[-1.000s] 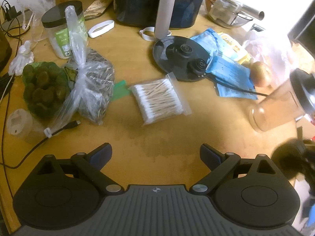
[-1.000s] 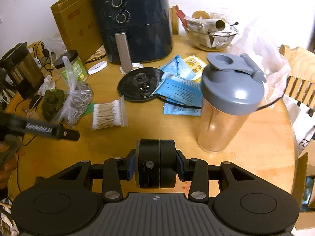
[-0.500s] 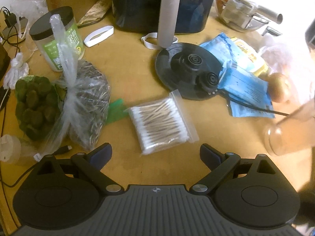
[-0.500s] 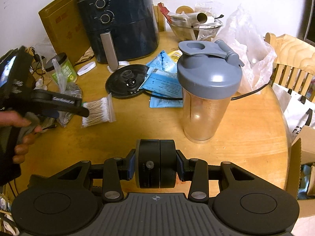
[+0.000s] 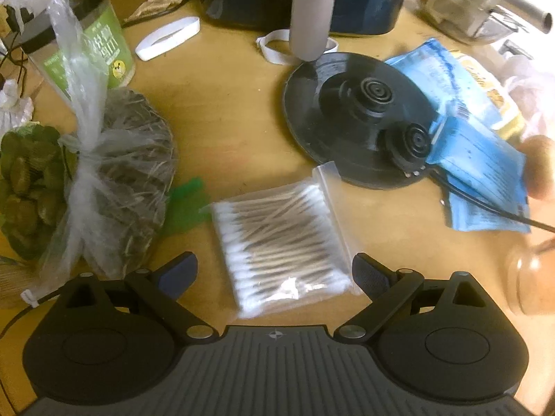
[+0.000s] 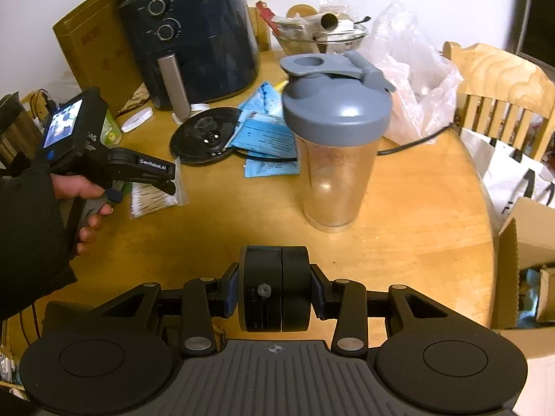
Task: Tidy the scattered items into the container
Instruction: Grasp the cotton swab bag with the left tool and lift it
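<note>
The bag of cotton swabs (image 5: 281, 246) lies flat on the table (image 5: 225, 104), between the black round base (image 5: 357, 118) and the knotted plastic bag (image 5: 114, 180), and directly under the left gripper (image 5: 274, 274), whose jaws stand wide open with the bag between them but not yet touched. To take it well, I would lower the jaws until both pads straddle the bag's long sides, close across the middle of the bundle rather than the loose zip edge, and lift straight up so the thin plastic does not slip or drag the green scrap (image 5: 184, 201) beside it. The right gripper (image 6: 274, 294) is closed on a black round device (image 6: 274, 287) — held off the table near the shaker bottle (image 6: 333, 145). The left wrist view alone shows how the swabs sit relative to the pads; the right wrist view alone shows the hand (image 6: 79, 201) carrying the left gripper, the air fryer (image 6: 194, 34) whole, and a cardboard box (image 6: 527, 249) at the table's edge — probably the container, though its inside is barely visible.
</note>
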`<move>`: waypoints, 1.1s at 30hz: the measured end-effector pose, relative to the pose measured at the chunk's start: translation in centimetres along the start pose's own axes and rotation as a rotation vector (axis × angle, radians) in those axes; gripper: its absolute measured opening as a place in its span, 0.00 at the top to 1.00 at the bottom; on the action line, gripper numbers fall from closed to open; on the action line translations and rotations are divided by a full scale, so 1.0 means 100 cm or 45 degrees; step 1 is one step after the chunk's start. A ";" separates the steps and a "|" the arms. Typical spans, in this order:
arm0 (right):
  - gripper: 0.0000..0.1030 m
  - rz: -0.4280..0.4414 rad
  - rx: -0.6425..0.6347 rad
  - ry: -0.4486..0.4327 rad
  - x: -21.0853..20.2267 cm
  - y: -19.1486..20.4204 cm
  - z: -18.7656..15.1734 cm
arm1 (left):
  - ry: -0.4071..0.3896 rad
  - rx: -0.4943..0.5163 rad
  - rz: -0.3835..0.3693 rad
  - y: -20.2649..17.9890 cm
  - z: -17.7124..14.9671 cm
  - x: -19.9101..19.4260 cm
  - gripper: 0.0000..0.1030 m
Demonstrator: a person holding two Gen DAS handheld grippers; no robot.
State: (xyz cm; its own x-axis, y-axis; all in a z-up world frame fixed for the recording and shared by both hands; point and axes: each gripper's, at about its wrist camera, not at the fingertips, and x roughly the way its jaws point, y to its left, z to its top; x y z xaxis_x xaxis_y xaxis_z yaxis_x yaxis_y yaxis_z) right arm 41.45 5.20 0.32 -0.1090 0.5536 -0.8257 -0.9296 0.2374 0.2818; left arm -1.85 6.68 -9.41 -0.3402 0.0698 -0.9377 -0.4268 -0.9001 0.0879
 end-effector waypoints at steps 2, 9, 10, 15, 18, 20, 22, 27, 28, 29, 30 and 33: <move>0.58 -0.013 0.017 0.003 -0.001 -0.003 -0.003 | 0.011 -0.020 -0.009 0.001 0.003 0.005 0.05; 0.58 -0.042 0.065 0.004 -0.005 -0.009 -0.010 | 0.013 -0.024 0.006 -0.001 0.008 0.017 0.05; 0.58 -0.045 0.071 0.004 -0.005 -0.010 -0.011 | 0.008 -0.023 0.013 -0.001 0.008 0.017 0.05; 0.58 -0.051 0.089 0.000 -0.007 -0.011 -0.013 | -0.019 0.016 0.039 -0.004 0.006 0.016 0.12; 0.58 -0.049 0.096 -0.002 -0.007 -0.011 -0.013 | -0.027 0.026 0.035 -0.002 0.006 0.013 0.23; 0.58 -0.042 0.097 -0.003 -0.006 -0.010 -0.013 | -0.027 0.011 0.032 0.002 0.007 0.013 0.26; 0.58 -0.032 0.096 -0.005 -0.006 -0.009 -0.014 | -0.025 0.000 0.037 0.005 0.005 0.012 0.28; 0.58 -0.009 0.085 -0.006 -0.006 -0.005 -0.014 | -0.022 -0.002 0.020 0.013 -0.003 0.004 0.29; 0.58 -0.007 0.084 -0.006 -0.006 -0.004 -0.014 | -0.026 -0.002 0.012 0.015 -0.005 0.000 0.29; 0.58 -0.004 0.084 -0.006 -0.006 -0.003 -0.014 | -0.030 -0.001 0.004 0.016 -0.006 -0.004 0.29; 0.58 0.000 0.084 -0.007 -0.006 -0.003 -0.014 | -0.035 0.001 -0.003 0.017 -0.008 -0.009 0.29; 0.58 0.013 0.082 -0.011 -0.006 -0.001 -0.013 | -0.047 0.009 -0.035 0.021 -0.013 -0.024 0.29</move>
State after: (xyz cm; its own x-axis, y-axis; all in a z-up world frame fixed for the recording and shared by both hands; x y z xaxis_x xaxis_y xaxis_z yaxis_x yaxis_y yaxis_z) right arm 41.14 3.85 0.20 -0.1150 0.5628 -0.8185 -0.9040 0.2822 0.3211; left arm -0.84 4.08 -7.42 -0.3593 0.1104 -0.9267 -0.4423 -0.8945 0.0649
